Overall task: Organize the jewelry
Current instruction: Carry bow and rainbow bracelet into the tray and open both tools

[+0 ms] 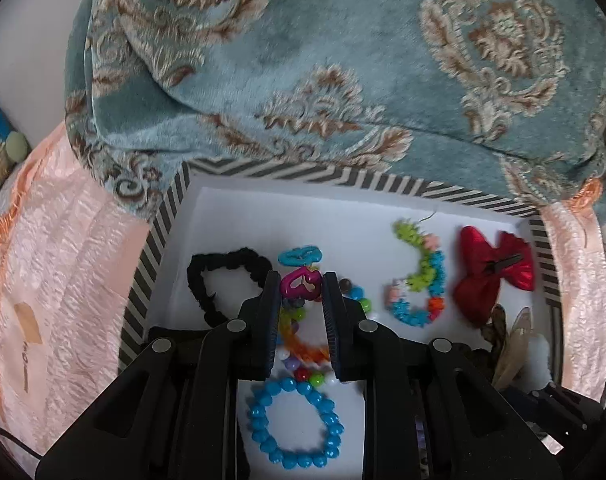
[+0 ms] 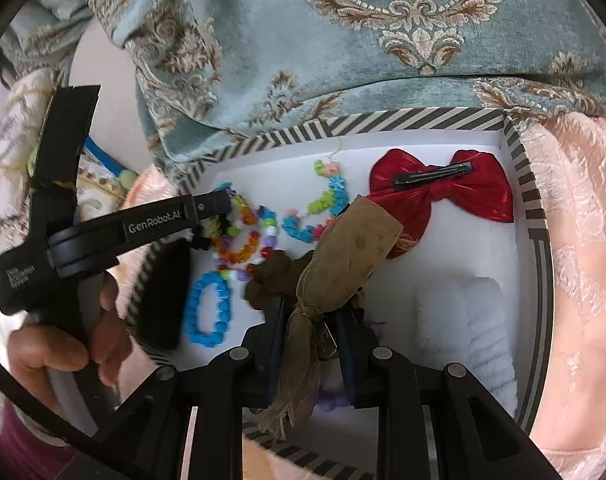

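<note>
Teal damask fabric (image 1: 303, 60) fills the background, with pink satin cloth (image 1: 63, 260) spread beneath a white box with a striped rim (image 1: 151, 256). The left tool (image 1: 302, 286) is seen clamped on a magenta plastic clip (image 1: 299, 283), held between its narrow jaws above the box floor. Just ahead of it a turquoise clip (image 1: 300, 255) is seen; to its left lies a black scrunchie (image 1: 219, 280), below it a blue bead bracelet (image 1: 295, 420), and to its right a multicoloured bead strand (image 1: 419, 292) and a red bow (image 1: 491, 276). The right tool (image 2: 309, 320) is closed on a brown gauze bow (image 2: 343, 256), which is lifted over the box. Beside it on the right lies a white fluffy item (image 2: 467, 328). A hand (image 2: 63, 344) is seen gripping the left tool's handle.
</note>
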### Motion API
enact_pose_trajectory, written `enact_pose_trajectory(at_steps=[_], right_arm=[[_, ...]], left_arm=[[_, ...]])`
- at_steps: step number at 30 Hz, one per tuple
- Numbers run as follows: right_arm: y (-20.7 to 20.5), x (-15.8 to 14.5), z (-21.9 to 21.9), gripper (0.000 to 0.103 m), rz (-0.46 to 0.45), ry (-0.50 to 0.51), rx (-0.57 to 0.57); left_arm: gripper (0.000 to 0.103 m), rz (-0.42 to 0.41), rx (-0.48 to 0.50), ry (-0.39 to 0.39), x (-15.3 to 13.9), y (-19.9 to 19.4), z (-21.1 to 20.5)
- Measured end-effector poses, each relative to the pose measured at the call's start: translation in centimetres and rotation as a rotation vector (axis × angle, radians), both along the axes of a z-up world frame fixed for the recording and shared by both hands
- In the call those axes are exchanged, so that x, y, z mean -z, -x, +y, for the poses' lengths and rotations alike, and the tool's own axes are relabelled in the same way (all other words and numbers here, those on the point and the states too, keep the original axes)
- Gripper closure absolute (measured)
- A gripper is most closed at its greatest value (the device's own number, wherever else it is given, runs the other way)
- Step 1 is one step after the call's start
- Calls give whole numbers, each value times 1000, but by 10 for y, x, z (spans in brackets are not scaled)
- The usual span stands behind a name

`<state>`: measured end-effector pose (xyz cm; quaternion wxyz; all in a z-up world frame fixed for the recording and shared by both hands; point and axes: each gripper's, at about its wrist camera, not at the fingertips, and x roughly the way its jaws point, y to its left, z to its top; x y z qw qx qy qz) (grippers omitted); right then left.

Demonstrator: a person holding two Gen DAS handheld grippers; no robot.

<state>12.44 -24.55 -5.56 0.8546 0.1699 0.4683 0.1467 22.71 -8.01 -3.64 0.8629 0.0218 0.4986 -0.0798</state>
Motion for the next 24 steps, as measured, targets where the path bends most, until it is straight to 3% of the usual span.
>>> enact_pose_trajectory(at_steps=[3, 6, 7, 8, 13, 24], right_arm=[[-1, 3, 4, 77, -11, 54, -2], [2, 0, 3, 53, -23, 56, -3], [2, -1, 3, 52, -28, 50, 3], [4, -3, 2, 52, -33, 45, 9], [12, -10, -3, 52, -50, 36, 21], [35, -36, 6, 52, -137, 116, 75]], left_arm=[[83, 9, -6, -8, 6, -1, 0], [78, 16, -8, -13, 9, 1, 0], [69, 15, -9, -14, 9, 2, 0], [63, 9, -11, -14, 9, 4, 1], [58, -18, -9, -23, 2, 21, 7], [58, -90, -11, -61, -23, 71, 20]])
